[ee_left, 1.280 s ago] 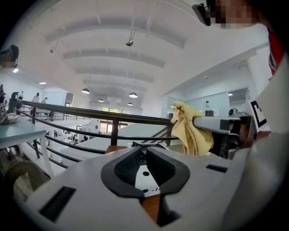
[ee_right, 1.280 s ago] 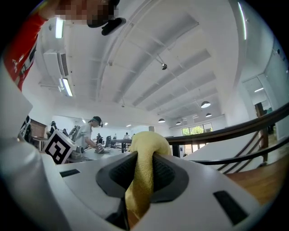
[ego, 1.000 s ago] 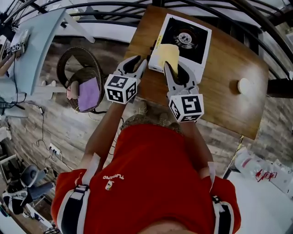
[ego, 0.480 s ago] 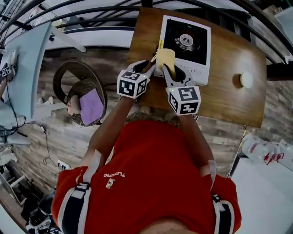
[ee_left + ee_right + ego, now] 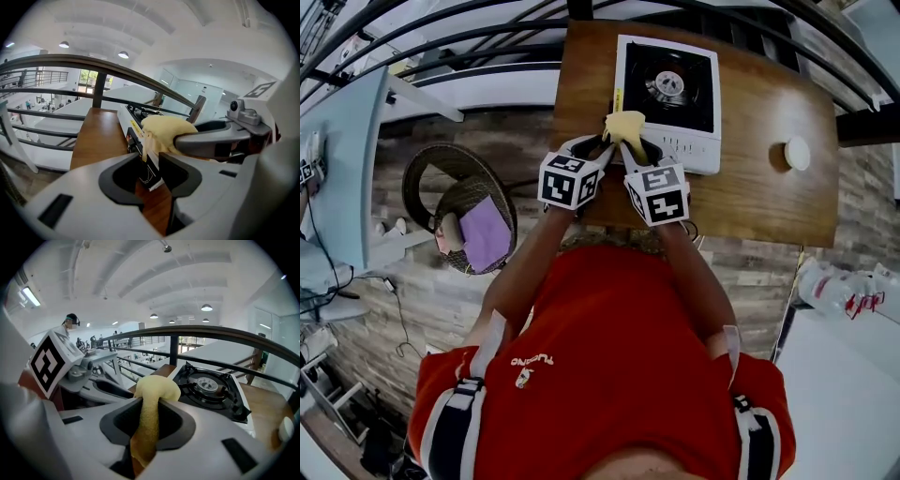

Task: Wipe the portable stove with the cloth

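Observation:
The portable stove (image 5: 666,94), white with a black top and burner, sits at the far side of the wooden table (image 5: 759,192). My right gripper (image 5: 630,148) is shut on a yellow cloth (image 5: 624,125), bunched above the stove's near left corner. In the right gripper view the cloth (image 5: 152,390) runs up between the jaws, with the stove (image 5: 211,390) just beyond. My left gripper (image 5: 598,145) stands open right beside it on the left. In the left gripper view the cloth (image 5: 166,131) hangs just past the jaws' gap (image 5: 151,157), and the pads do not press on it.
A small white round object (image 5: 796,153) lies on the table's right side. Black metal railings (image 5: 469,19) run behind and beside the table. On the floor to the left stands a round wicker chair (image 5: 441,187) holding a purple cloth (image 5: 485,234).
Both grippers have come down and drawn together at the stove's near left corner. The cloth has gone from a flat patch to a small bunch. The left gripper now sits against the cloth.

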A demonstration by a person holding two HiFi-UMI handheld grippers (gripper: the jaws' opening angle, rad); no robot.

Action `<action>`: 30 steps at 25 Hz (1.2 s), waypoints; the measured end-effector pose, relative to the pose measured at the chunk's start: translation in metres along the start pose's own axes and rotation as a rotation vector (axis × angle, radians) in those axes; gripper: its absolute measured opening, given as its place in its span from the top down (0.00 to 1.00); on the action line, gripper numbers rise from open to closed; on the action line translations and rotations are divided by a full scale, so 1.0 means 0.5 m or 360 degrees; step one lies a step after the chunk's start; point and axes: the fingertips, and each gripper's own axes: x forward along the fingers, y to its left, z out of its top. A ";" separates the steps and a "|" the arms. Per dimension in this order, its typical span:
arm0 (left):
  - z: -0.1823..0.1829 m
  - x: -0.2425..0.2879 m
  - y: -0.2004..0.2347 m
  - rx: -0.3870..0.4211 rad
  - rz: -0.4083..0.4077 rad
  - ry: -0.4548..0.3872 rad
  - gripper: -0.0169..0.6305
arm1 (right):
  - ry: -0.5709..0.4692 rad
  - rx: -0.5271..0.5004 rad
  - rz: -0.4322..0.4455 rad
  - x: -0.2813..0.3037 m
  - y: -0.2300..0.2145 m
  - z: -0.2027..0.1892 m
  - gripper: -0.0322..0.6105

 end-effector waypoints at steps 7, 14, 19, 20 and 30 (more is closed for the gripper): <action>0.000 0.001 -0.002 -0.0046 0.0031 -0.0008 0.78 | 0.0206 -0.0196 0.0031 0.008 -0.004 -0.029 0.81; -0.003 -0.001 0.003 -0.0068 0.0070 -0.0006 0.78 | 0.0252 -0.0201 0.0038 -0.013 -0.037 -0.046 0.81; -0.004 0.001 -0.002 -0.0039 0.0093 0.0007 0.78 | 0.0255 -0.0154 -0.0005 -0.044 -0.093 -0.068 0.81; -0.004 0.002 -0.004 -0.0038 0.0094 0.0010 0.78 | 0.0255 -0.0139 -0.0018 -0.051 -0.105 -0.073 0.81; 0.002 0.002 -0.013 -0.0055 0.0093 0.0015 0.81 | 0.0205 0.0009 -0.0156 -0.116 -0.212 -0.106 0.81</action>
